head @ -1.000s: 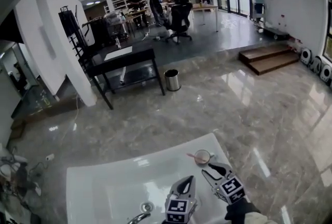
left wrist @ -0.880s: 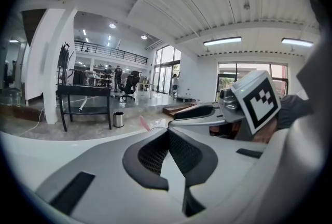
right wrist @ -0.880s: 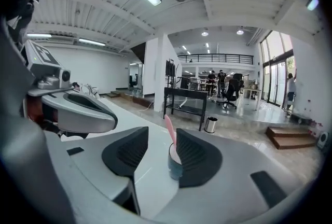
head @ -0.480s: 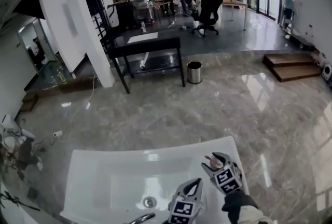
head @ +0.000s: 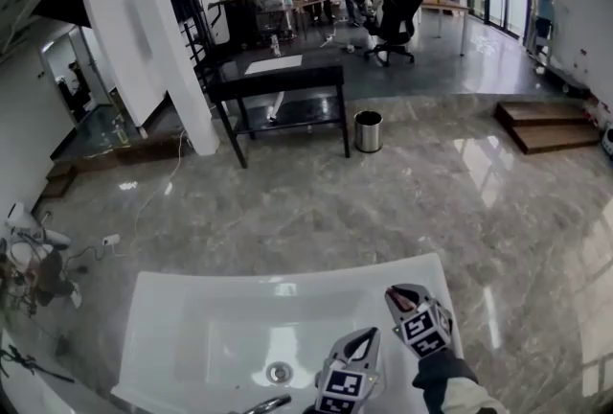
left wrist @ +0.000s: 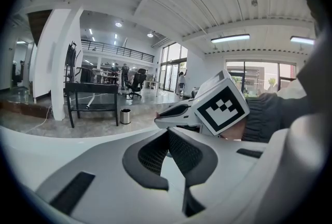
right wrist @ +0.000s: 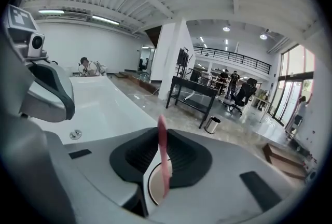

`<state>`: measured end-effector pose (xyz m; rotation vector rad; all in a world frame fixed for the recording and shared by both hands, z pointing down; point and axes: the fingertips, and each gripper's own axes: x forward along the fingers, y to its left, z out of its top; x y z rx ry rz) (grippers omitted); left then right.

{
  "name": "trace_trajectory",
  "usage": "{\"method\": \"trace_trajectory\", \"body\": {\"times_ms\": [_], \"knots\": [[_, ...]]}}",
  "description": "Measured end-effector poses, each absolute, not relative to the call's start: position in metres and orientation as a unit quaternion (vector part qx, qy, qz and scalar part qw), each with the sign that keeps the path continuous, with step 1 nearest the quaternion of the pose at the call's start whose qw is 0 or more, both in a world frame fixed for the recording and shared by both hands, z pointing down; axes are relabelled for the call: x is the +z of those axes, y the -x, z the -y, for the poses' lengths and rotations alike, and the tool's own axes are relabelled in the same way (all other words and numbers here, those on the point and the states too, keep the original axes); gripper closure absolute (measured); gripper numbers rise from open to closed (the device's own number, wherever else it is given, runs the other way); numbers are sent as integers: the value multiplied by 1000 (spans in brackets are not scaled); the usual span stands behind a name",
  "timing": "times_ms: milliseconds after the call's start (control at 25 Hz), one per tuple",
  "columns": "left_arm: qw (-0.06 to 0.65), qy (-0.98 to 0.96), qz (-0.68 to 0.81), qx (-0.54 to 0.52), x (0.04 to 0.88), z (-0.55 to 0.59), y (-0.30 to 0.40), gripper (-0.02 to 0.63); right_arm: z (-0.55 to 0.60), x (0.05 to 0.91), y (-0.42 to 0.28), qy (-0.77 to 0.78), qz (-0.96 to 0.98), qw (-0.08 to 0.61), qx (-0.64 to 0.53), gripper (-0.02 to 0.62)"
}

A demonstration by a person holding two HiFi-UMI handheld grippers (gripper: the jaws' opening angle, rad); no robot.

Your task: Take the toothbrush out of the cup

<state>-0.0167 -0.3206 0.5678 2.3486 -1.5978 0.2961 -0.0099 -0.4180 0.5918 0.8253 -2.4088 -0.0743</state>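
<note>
White sink worktop [head: 192, 307] above grey marble floor [head: 335, 201]; right gripper [head: 398, 291] fingers closing on pink toothbrush [right wrist: 162, 150] standing in cup [right wrist: 153, 189], left gripper [head: 368, 333] fingers clenched, empty.

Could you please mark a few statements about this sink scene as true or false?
1. The pink toothbrush stands between the right gripper's jaws. True; they are closing on it.
2. The left gripper holds the cup. False: its jaws are together and empty; the cup sits below the right gripper.
3. A metal bin stands beside the black table. True.
4. In the head view, the drain lies right of both grippers. False: it lies left of them.
</note>
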Motion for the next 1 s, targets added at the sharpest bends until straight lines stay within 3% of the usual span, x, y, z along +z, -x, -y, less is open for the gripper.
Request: {"method": "trace_trajectory", "body": {"times_ms": [240, 680, 1000], "knots": [[142, -815, 553, 102, 565, 323, 18, 606, 415, 569, 5, -313, 911, 268, -27, 541], [138, -832, 531, 84, 559, 332, 5, 606, 380, 466, -53, -364, 918, 156, -21, 541], [125, -851, 502, 90, 560, 317, -14, 606, 333, 521, -84, -374, 901, 214, 48, 541]]}}
